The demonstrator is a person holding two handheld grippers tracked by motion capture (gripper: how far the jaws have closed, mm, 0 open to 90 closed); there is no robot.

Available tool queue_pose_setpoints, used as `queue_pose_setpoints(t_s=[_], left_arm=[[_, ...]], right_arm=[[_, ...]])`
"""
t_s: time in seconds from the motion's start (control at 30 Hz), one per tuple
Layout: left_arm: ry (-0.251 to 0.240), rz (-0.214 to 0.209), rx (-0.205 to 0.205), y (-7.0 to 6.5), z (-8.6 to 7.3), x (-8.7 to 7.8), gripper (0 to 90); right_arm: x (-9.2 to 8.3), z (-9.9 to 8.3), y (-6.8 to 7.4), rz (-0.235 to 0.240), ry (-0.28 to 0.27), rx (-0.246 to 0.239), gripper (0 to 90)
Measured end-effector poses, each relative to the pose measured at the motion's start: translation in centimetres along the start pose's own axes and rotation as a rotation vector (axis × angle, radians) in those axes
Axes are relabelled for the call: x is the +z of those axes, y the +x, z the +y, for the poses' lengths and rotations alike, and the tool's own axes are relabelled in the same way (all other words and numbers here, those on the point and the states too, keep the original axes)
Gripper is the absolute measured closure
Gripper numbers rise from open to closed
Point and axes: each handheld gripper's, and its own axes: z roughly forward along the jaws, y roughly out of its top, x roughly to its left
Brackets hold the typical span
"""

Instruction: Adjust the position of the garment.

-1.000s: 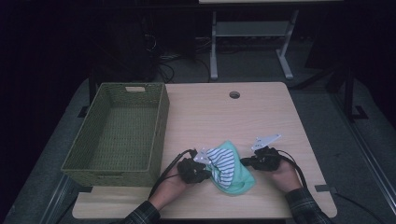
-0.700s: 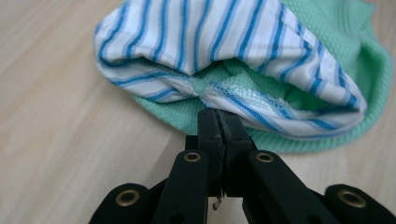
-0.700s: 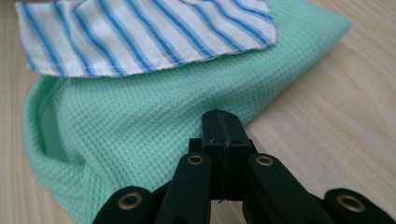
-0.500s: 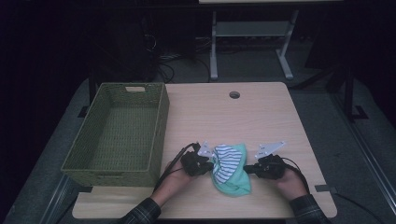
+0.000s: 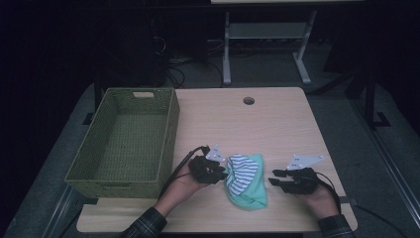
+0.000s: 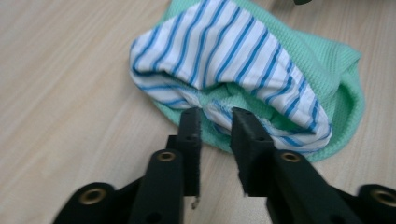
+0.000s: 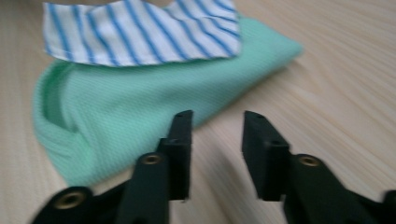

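High view: my left gripper (image 5: 223, 171) sits low and just left of centre, its tips at the left edge of the folded cloths. My right gripper (image 5: 273, 180) lies low and right of centre, a short way clear of the bundle's right side. The bundle itself, a green cloth (image 5: 250, 194) with a striped cloth (image 5: 242, 171) folded on top, lies on the wooden table (image 5: 277, 129) in the lower middle of the frame. A woven basket (image 5: 169, 134) stands at the left of the frame, apart from the cloths.

Left gripper view: my jaws have just been opening and stand a small way apart. Their tips reach the near fold, where the striped cloth (image 6: 219, 56) meets the green cloth (image 6: 327, 79). A little fabric lies at the gap, but the pads do not press on it.

Right gripper view: my jaws have likewise just been opening and stand moderately apart, with bare table (image 7: 336, 79) between them. The green cloth (image 7: 140, 102) lies just beyond and left of the tips, the striped cloth (image 7: 140, 32) at the top of the frame.
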Motion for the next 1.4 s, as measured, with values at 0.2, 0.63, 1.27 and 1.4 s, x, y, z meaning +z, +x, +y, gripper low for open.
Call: queue_pose_setpoints(t_s=[0.2,0.63,1.27,1.4], left_arm=[[0.013,-0.013,0.043,0.5,1.0,-0.2,52.7],[0.114,-0.110,0.137,0.9,2.4,2.6,37.9],[0.213,-0.113,0.175,0.5,2.0,5.0,25.7],[0.216,-0.100,0.164,0.4,1.8,5.2,25.1]], right_arm=[[-0.9,-1.7,-0.9,-0.084,0.004,0.052,37.1],[-0.2,-2.4,-1.3,-0.159,0.037,0.080,18.8],[0.0,-3.0,-1.8,-0.148,0.009,0.088,15.5],[0.0,-3.0,-1.8,-0.148,0.009,0.088,15.6]])
